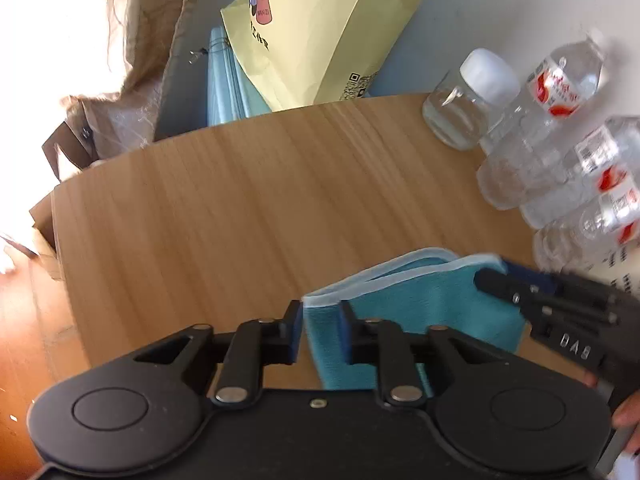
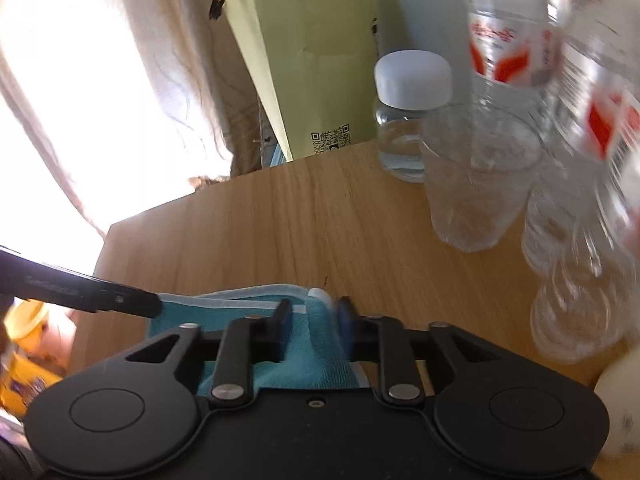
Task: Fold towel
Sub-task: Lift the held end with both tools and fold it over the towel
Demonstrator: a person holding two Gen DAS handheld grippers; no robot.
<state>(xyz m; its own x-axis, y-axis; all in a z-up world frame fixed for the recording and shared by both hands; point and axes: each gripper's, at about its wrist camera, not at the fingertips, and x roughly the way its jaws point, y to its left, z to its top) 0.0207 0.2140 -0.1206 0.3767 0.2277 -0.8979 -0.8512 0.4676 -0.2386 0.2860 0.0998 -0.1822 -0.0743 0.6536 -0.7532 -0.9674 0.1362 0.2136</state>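
Observation:
A teal towel with a pale blue hem lies near the front of the wooden table, its hemmed edges doubled over. My left gripper is shut on the towel's left corner, and cloth fills the gap between its fingers. The right gripper comes in from the right and pinches the other corner. In the right wrist view the towel is bunched between the right gripper's fingers. There the left gripper grips the corner at the left.
Clear plastic water bottles and a white-lidded glass jar crowd the table's right side. Close to the right gripper stands a clear cup. A yellow paper bag stands behind the table's far edge. A hand shows bottom right.

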